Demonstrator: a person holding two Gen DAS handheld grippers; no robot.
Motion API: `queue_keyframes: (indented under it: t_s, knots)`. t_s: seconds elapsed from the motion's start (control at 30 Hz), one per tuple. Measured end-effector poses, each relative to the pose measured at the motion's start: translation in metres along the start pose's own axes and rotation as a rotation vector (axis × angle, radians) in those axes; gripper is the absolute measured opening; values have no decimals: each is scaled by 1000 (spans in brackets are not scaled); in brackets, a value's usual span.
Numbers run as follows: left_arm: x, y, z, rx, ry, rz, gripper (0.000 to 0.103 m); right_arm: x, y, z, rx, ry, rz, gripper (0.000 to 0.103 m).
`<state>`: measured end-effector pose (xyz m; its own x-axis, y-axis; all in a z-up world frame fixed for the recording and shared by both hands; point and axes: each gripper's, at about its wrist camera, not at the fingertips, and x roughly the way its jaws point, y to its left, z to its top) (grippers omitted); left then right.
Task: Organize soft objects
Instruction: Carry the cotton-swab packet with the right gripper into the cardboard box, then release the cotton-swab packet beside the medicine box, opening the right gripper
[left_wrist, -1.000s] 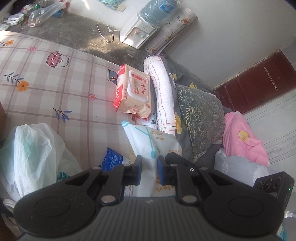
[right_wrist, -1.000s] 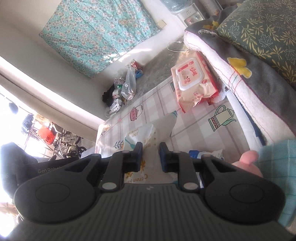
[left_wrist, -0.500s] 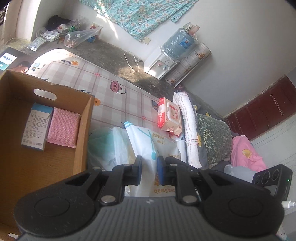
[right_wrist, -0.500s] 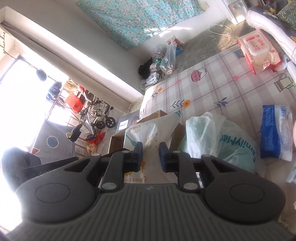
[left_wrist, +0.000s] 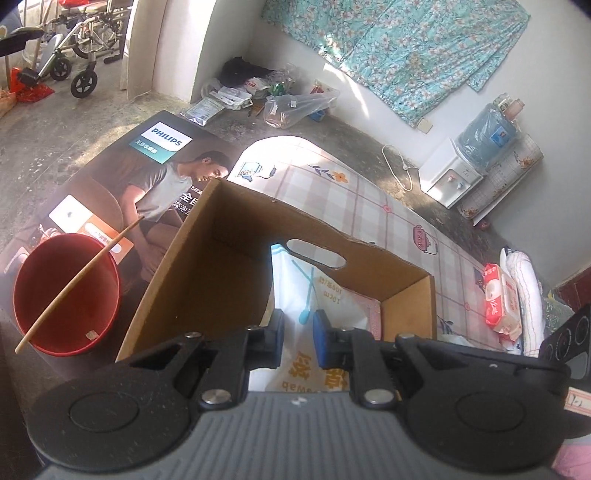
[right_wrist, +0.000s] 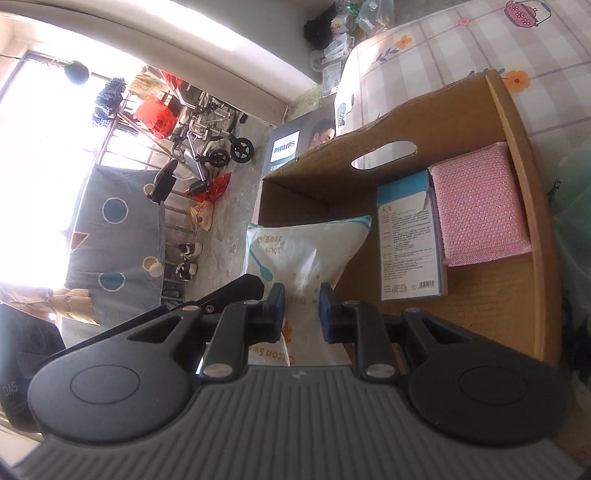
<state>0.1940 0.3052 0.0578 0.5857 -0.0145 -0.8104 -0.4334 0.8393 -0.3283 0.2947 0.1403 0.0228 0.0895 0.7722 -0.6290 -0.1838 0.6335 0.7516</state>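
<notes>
Two grippers, left gripper (left_wrist: 298, 339) and right gripper (right_wrist: 302, 312), each have jaws clenched on one white bag of cotton swabs (right_wrist: 306, 254), held over the open cardboard box (right_wrist: 517, 295), left of the blue packet (right_wrist: 410, 240) and pink sponge (right_wrist: 480, 203). Judged light, limp and slippery; hold at opposite edges appears sound.

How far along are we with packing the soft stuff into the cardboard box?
Done: pink sponge and blue packet lie in the cardboard box. In hand: cotton swab bag, gripped by left gripper and right gripper over the box. Left: wet wipes pack on the bed.
</notes>
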Motion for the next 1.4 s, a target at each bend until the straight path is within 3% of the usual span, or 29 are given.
queue_keyframes:
  t_s: [0.2, 0.33, 0.57, 0.67, 0.83, 1.03, 1.27, 1.4]
  knots:
    - [55, 20, 18, 28, 25, 80, 17, 66, -29, 34, 80, 22, -14, 18]
    - [78, 29, 17, 50, 50, 111, 18, 96, -44, 40, 94, 36, -39, 19]
    - [80, 29, 15, 83, 44, 114, 30, 118, -61, 37, 128, 35, -61, 21]
    - [72, 25, 12, 102, 35, 108, 32, 106, -59, 33, 118, 5, -49, 21]
    - [75, 24, 0, 84, 102, 96, 31, 60, -48, 31, 71, -81, -29, 21]
    - [113, 25, -15, 60, 172, 142, 30, -15, -40, 19, -23, -178, 30, 21]
    - [120, 18, -11, 69, 126, 185, 31, -64, -62, 4, -37, -200, 49, 21]
    - [101, 12, -14, 50, 101, 171, 63, -79, -71, -7, -43, -202, 66, 21]
